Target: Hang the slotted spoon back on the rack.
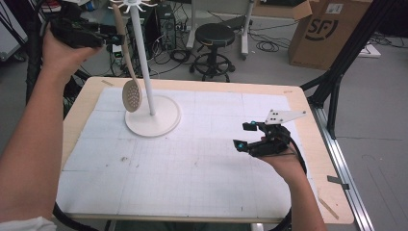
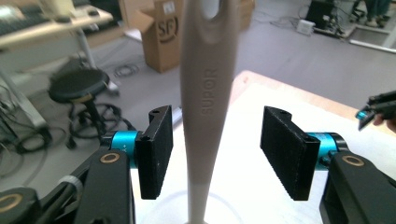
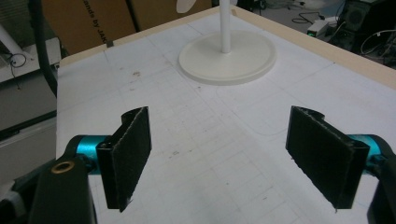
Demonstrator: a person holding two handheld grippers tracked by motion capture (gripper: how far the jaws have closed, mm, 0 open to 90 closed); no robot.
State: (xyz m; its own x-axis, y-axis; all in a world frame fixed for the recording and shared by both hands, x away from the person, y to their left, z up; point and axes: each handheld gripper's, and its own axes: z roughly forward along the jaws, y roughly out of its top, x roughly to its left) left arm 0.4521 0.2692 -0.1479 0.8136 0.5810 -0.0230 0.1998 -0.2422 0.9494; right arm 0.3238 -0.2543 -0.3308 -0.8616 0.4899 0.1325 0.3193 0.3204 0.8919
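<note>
A beige slotted spoon (image 1: 131, 95) hangs by its handle top from the hooks of a white rack stand (image 1: 153, 119) at the mat's back left. My left gripper (image 1: 111, 38) is raised beside the upper handle. In the left gripper view, my left gripper (image 2: 215, 154) is open, with the SUPOR-marked handle (image 2: 205, 107) between the pads and touching neither. My right gripper (image 1: 245, 136) hovers open over the mat's right side with nothing in it. The right gripper view looks past my right gripper (image 3: 217, 163) to the stand's round base (image 3: 227, 58) and the spoon head's edge (image 3: 187, 4).
A white gridded mat (image 1: 192, 159) covers the wooden table (image 1: 317, 144). Behind the table stand a black stool (image 1: 214, 48) and a cardboard box (image 1: 327, 29), with cables on the floor. A black frame leg (image 1: 337, 82) rises at the right edge.
</note>
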